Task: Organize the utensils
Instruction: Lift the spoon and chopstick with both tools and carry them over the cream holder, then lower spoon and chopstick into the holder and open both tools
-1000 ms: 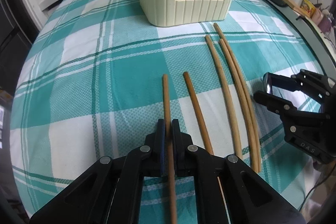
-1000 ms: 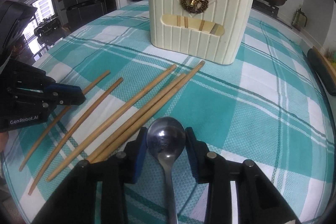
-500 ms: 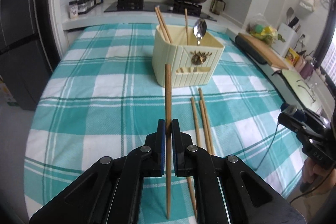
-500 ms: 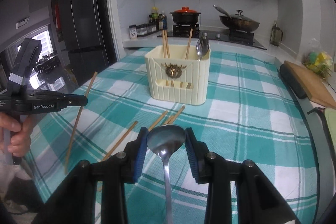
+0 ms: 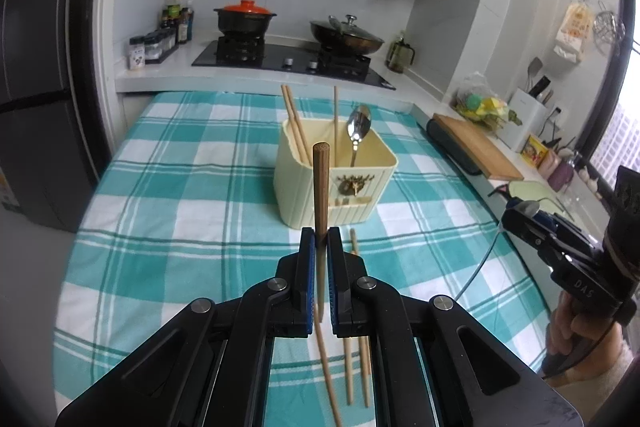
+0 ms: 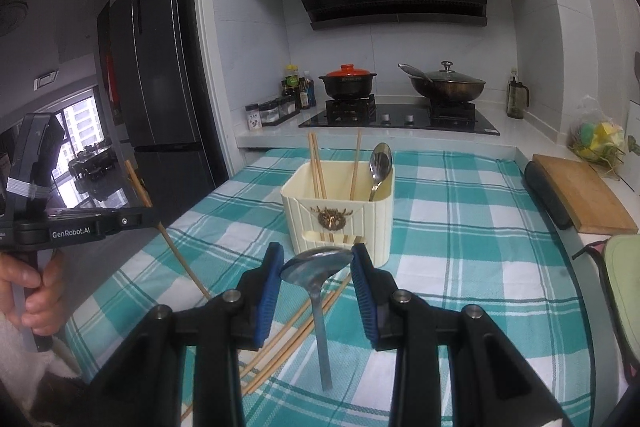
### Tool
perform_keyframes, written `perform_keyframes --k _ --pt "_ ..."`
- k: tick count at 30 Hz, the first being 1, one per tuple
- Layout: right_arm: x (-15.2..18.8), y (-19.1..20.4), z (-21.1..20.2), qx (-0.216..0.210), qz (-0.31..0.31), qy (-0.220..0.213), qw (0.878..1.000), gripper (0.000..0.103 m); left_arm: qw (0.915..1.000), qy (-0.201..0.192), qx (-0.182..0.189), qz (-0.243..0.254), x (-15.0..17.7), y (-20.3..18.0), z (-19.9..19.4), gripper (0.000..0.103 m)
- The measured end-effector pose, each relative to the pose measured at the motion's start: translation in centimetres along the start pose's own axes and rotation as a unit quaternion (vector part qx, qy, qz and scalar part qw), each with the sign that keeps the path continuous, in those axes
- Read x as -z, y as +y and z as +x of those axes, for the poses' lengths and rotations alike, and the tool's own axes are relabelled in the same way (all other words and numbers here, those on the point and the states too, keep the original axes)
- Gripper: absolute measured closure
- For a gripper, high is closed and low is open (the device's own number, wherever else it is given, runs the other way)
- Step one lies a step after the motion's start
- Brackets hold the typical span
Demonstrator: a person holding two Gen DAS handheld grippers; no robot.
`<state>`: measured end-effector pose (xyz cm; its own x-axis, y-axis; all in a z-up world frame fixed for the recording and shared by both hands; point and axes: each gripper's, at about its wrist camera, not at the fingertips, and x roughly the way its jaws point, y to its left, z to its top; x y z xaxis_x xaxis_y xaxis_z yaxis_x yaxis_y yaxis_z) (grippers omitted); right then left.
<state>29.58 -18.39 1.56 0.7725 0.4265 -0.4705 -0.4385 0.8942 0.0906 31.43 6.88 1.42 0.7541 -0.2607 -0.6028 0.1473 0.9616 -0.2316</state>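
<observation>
Pinching a dark wooden chopstick (image 5: 321, 187) partway along its length, the left gripper (image 5: 321, 247) has its blue pads clamped tight on the shaft, blunt end up and thin end hanging below the jaws. I judge the stick light, stiff and rather smooth, so it may pivot in a single-point pinch; a hold nearer the middle would steady it. The right gripper (image 6: 317, 267) grips a steel spoon (image 6: 318, 291) across its bowl, handle dangling down. The spoon looks heavier and slick, and a grip on a rounded bowl could let it swing or slip.

Both tools are held raised above the teal checked tablecloth (image 5: 180, 195), tilted downward and facing the cream utensil holder (image 6: 340, 215) near the cloth's far edge. Pale chopsticks (image 5: 356, 339) lie loose near the cloth's near edge. A hand (image 6: 28, 291) shows on the left tool's handle.
</observation>
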Motion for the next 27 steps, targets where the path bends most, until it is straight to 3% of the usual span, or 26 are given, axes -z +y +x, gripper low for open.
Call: perform_keyframes --k 10,15,20,27 --pt "-9.8 -1.5 2.1 -0.025 0.014 -0.049 0.998 0.068 0.9968 -0.078 0.005 0.017 -10.7 -1.3 -1.6 0.099" --pt "-14.5 -2.6 4.6 -0.02 0.015 -0.089 0.996 0.068 0.9947 -0.101 -0.007 0.015 -15.3 -1.5 1.4 0.099" --pt "-15.8 -4.1 9.2 -0.01 0.011 -0.1 0.995 0.068 0.9984 -0.053 -0.021 0.002 -16.0 -0.8 8.2 0.099" --pt "-12.6 -7.5 18.1 0.014 0.046 0.021 0.999 0.068 0.9978 0.054 -0.037 -0.002 -12.8 0.2 18.1 0.099"
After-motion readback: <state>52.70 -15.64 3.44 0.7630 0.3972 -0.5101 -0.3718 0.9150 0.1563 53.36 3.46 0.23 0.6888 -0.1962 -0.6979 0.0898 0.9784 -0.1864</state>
